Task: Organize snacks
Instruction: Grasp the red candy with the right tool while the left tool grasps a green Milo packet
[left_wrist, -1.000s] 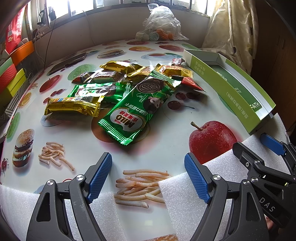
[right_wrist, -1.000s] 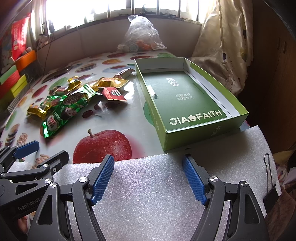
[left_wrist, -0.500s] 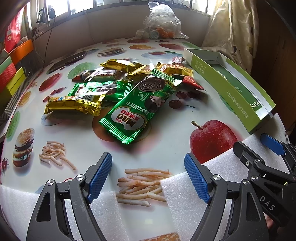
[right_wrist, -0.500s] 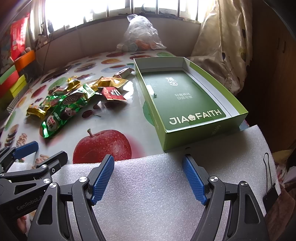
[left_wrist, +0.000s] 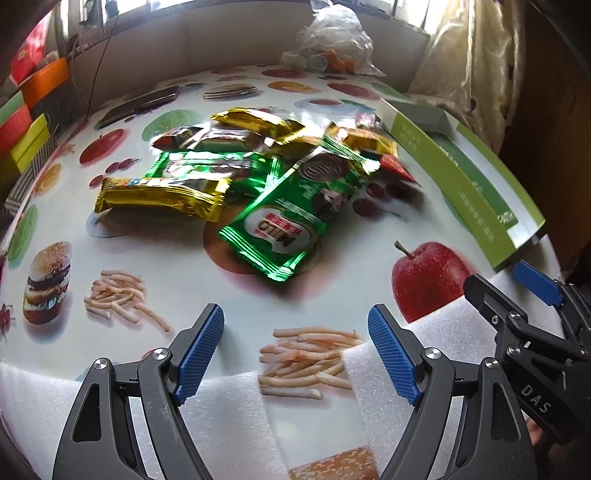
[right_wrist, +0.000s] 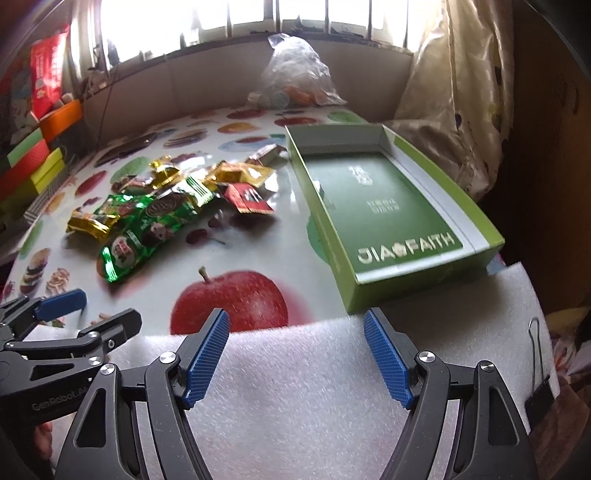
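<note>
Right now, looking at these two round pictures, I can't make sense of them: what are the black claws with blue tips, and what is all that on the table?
Each claw is a hand-held two-finger gripper with a camera looking out along its fingers. One picture comes from the left gripper, the other from the right gripper; each also glimpses its neighbour at the edge. Both are open and hold nothing. On the table, whose cloth is printed with fruit and burgers, lies a heap of snack packets, the nearest a green Milo packet, with a gold packet beside it. To the right stands an open green box, with nothing in it. White foam pads the near edge.
</note>
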